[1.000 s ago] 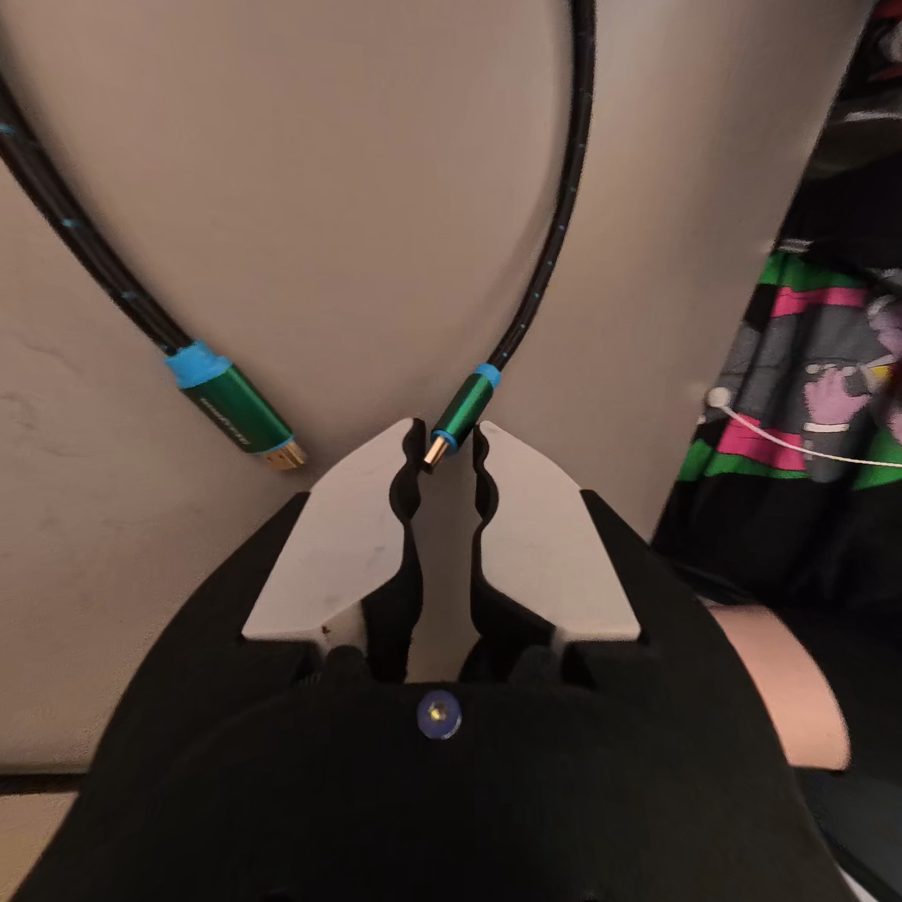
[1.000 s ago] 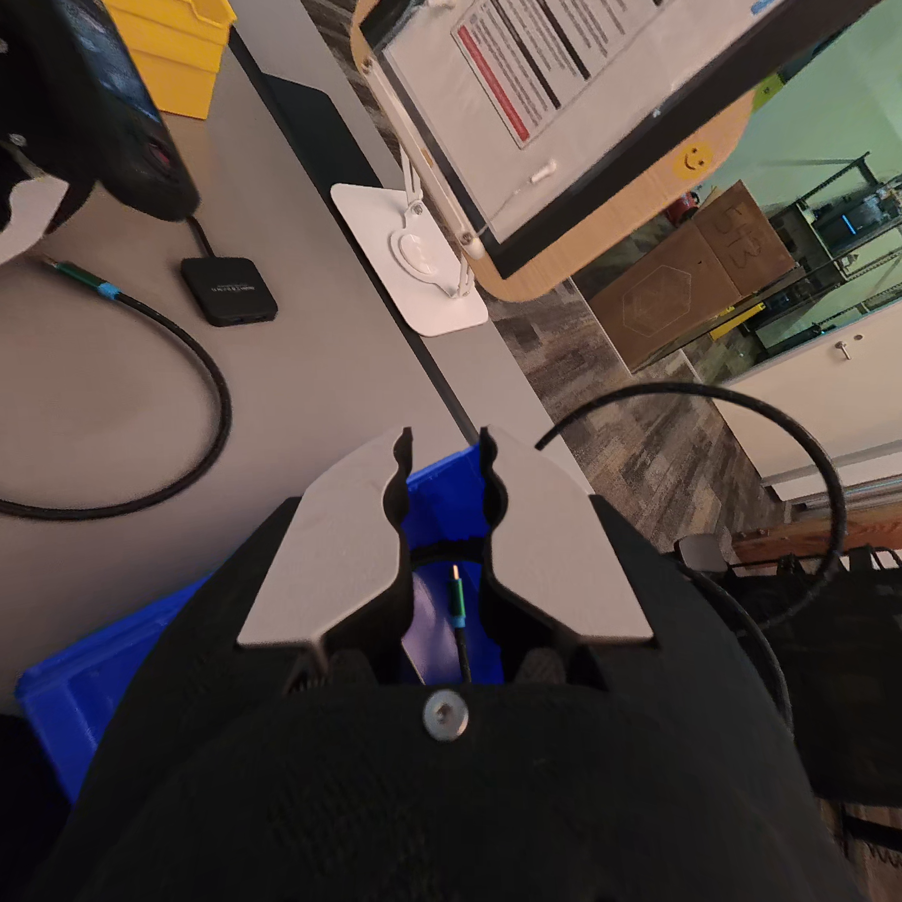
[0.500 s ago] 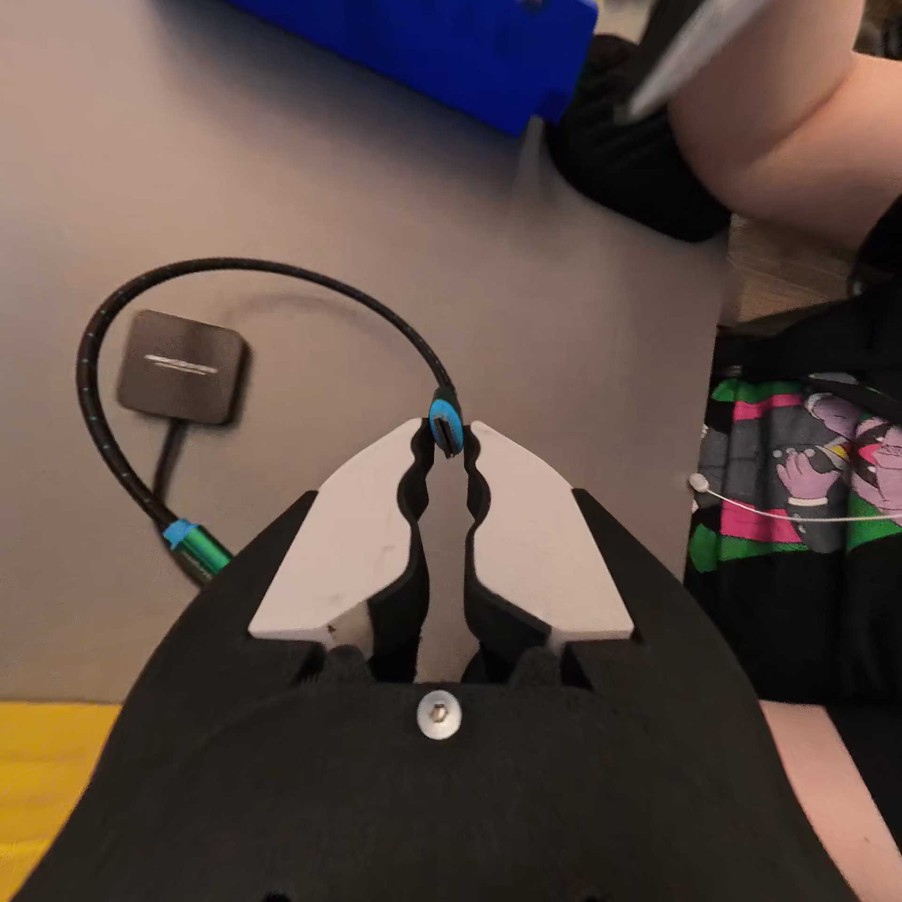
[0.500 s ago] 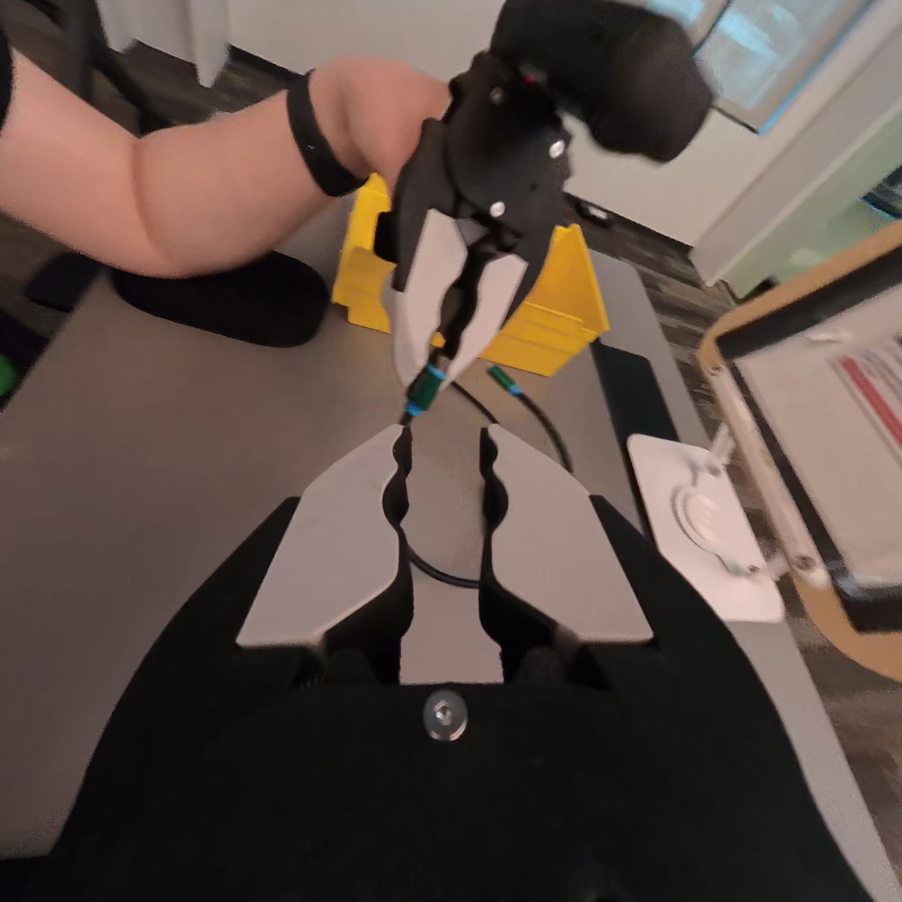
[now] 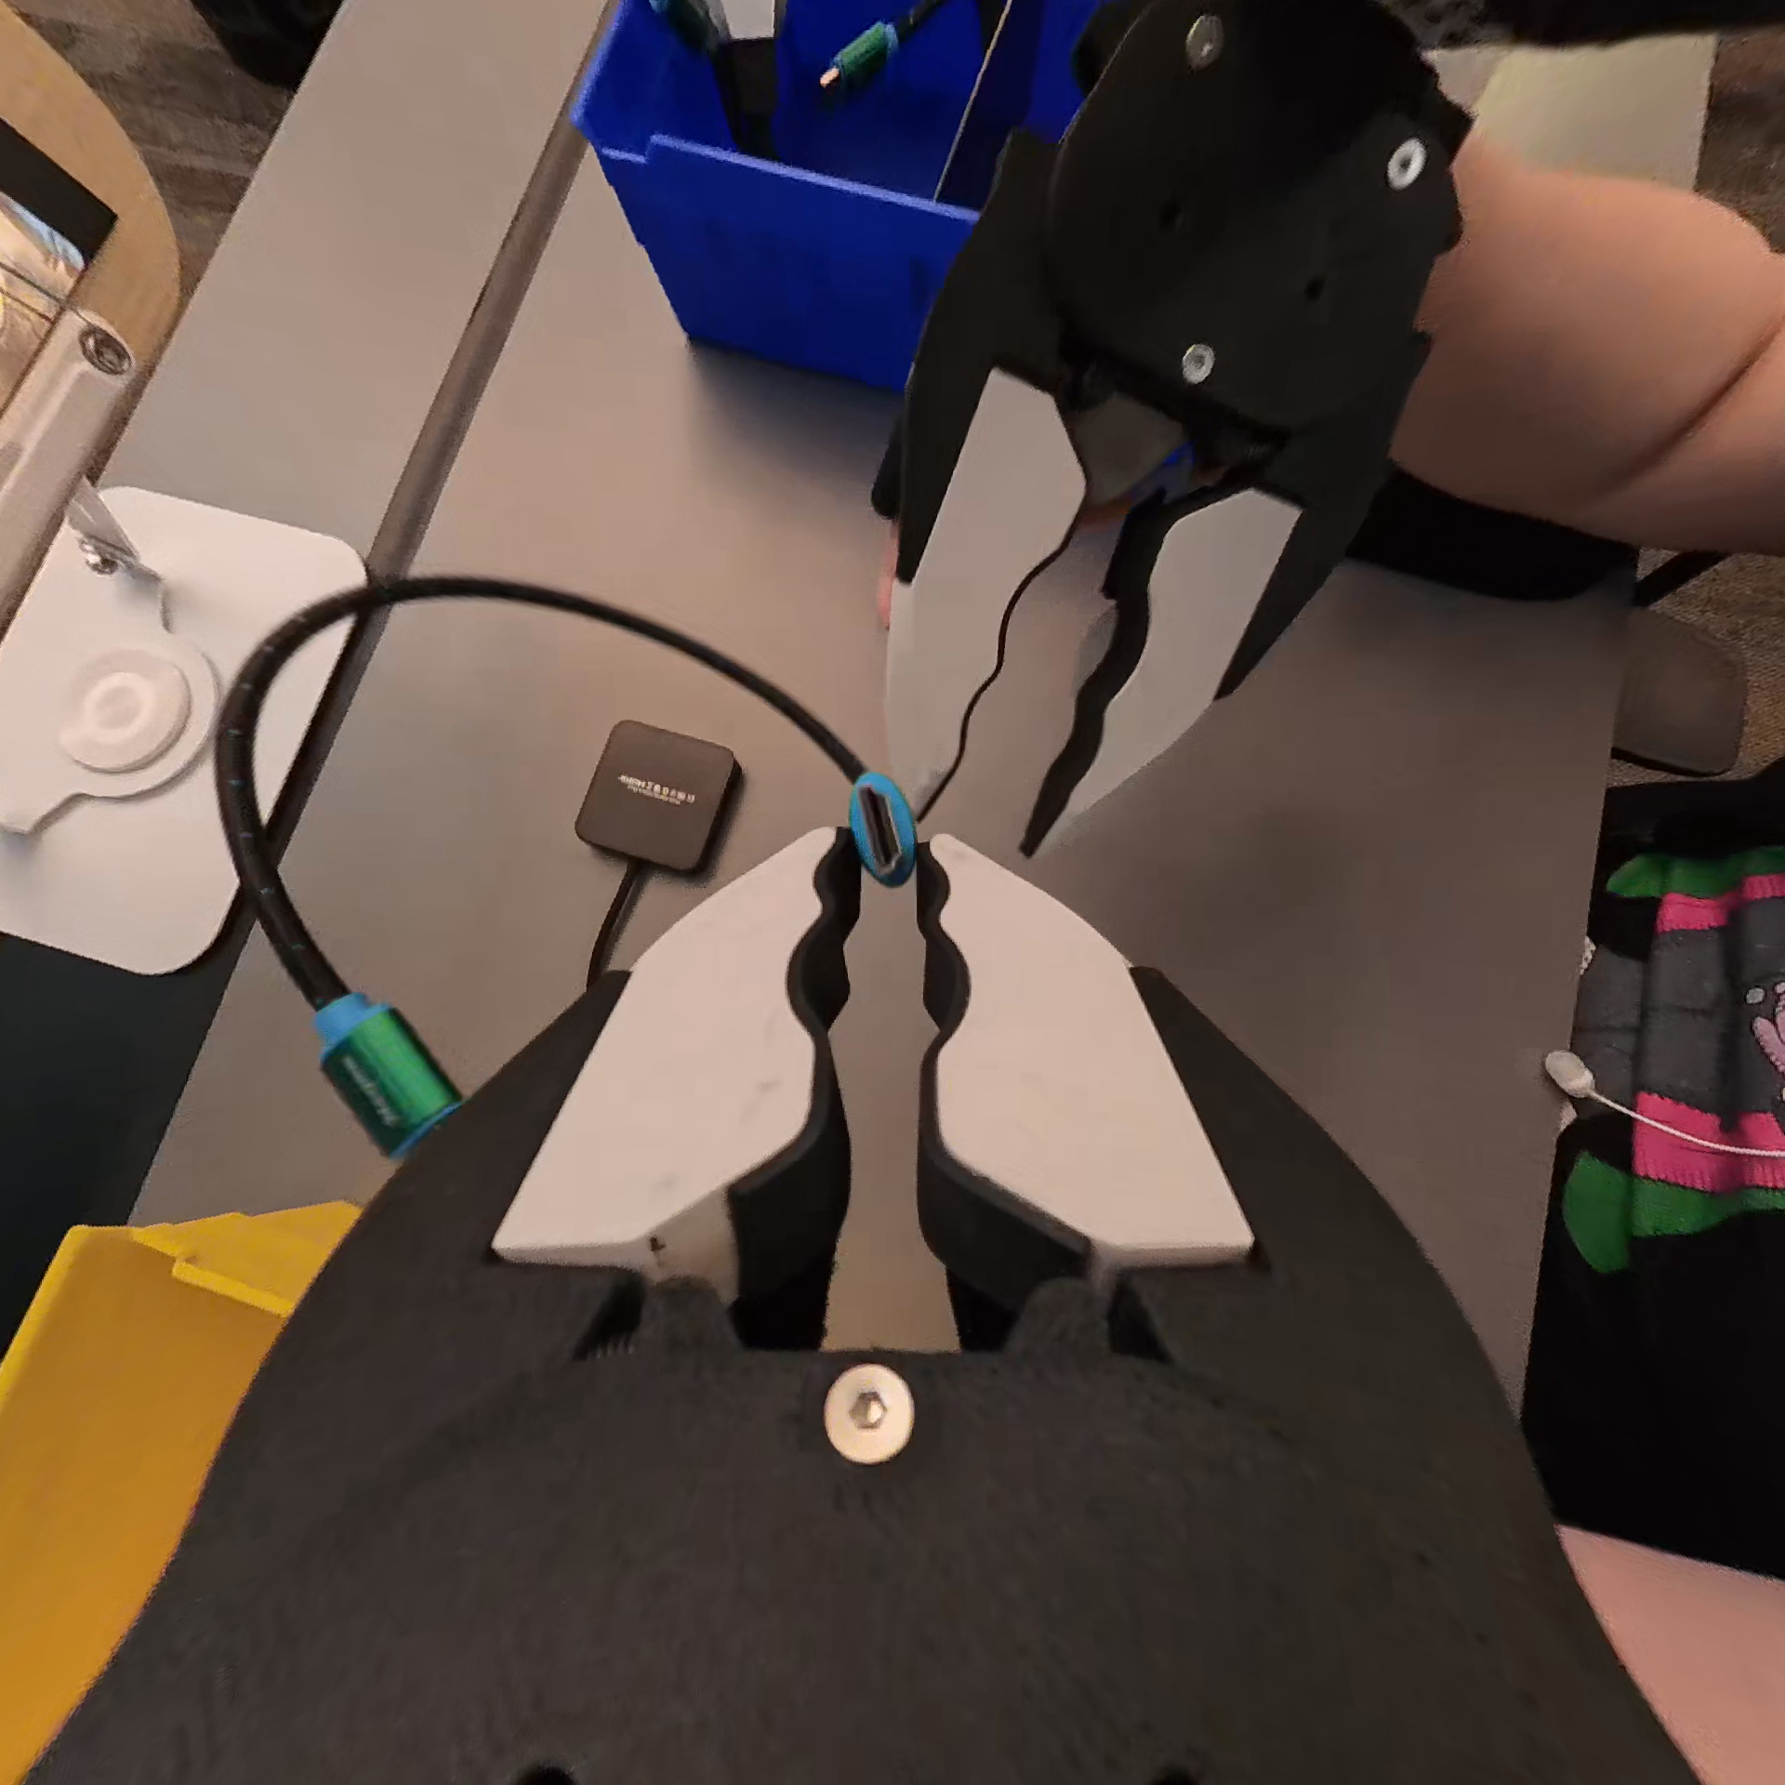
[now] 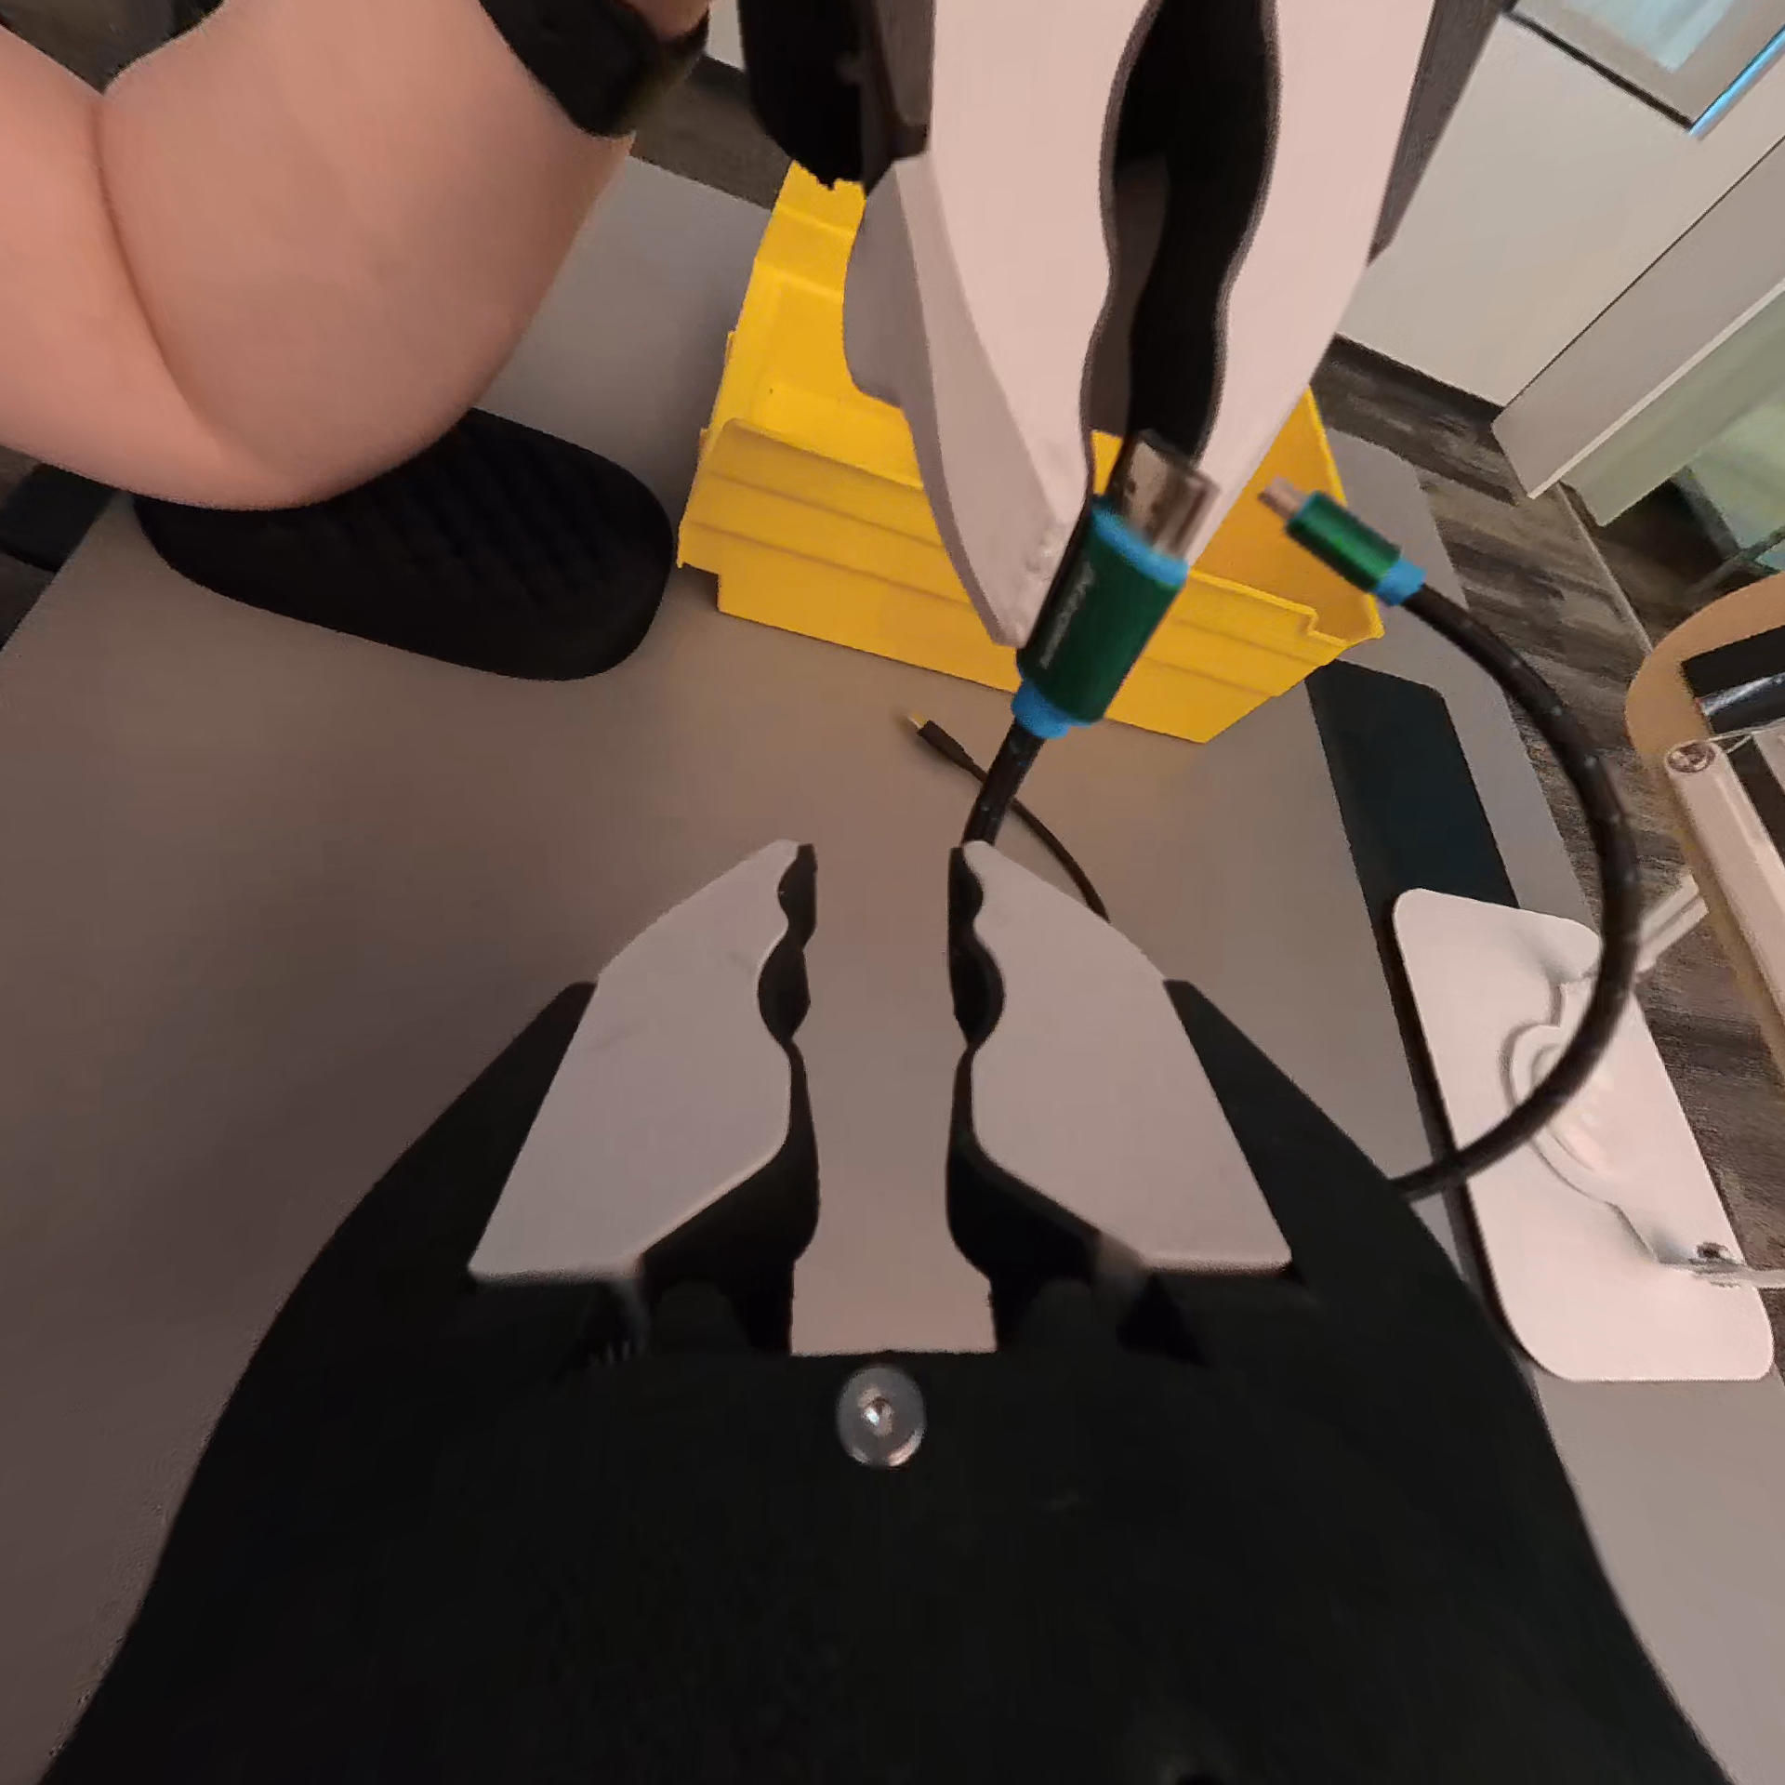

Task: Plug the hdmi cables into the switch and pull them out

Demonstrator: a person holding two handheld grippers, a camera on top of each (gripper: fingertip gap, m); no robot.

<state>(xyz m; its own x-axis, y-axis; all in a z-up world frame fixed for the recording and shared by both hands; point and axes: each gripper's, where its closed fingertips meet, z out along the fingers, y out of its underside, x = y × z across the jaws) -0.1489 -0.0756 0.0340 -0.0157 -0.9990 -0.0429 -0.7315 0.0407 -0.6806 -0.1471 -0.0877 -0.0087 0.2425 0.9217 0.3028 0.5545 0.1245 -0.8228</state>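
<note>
My left gripper (image 5: 881, 855) is shut on one green, blue-ringed HDMI plug (image 5: 881, 829), held above the grey table with its metal end pointing back at the camera. The braided black cable (image 5: 290, 676) loops left to its other green plug (image 5: 386, 1082), which hangs free. The small black square switch (image 5: 662, 797) lies flat on the table below. My right gripper (image 6: 884, 860) is open and empty. It faces the left gripper (image 6: 1120, 541) and the held plug (image 6: 1101, 609), tips just short of it. The free plug (image 6: 1347, 551) shows at right. The right gripper (image 5: 980, 802) also shows in the left wrist view.
A blue bin (image 5: 773, 222) with more cables stands at the far side, a yellow bin (image 6: 850, 541) at the other. A white lamp base (image 6: 1584, 1159) sits by the table edge. A black pad (image 6: 415, 551) lies under a person's forearm. A thin black lead (image 6: 976, 763) lies on the table.
My left gripper closed on the plug and lifted it off the table. My right gripper swung away from the blue bin and moved close in front of the held plug.
</note>
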